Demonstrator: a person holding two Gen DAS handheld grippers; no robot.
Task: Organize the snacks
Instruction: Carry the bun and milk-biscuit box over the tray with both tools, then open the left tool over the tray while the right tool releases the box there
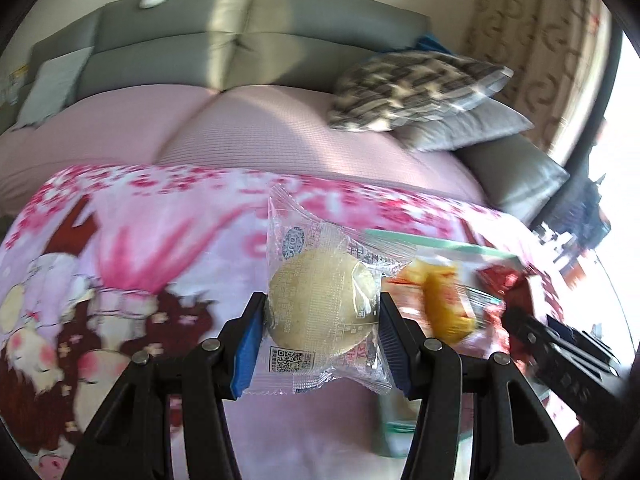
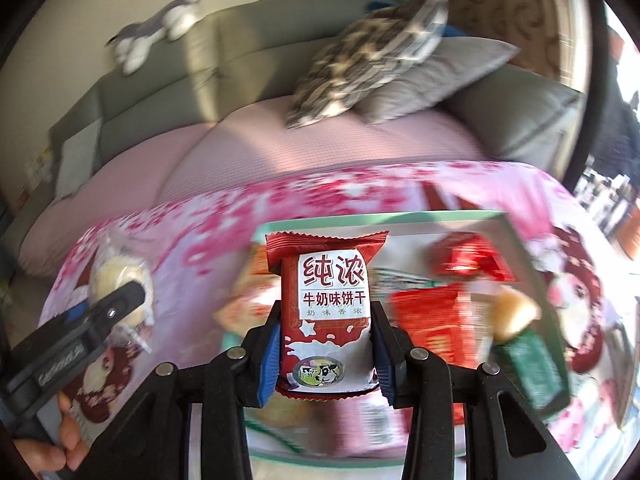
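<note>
Your left gripper clamped a wrapped cake; your right gripper clamped a biscuit packet, both lifted for sorting over the tray.

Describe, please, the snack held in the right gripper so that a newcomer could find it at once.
Start at the pink flowered cloth in front of the grey sofa, then find the green-rimmed tray on it. Over that tray the right gripper pinches an upright biscuit packet. Unlike the other wrappers nearby, it is dark red with a white label panel and a cow picture.

right gripper clamping red biscuit packet, above tray
</note>
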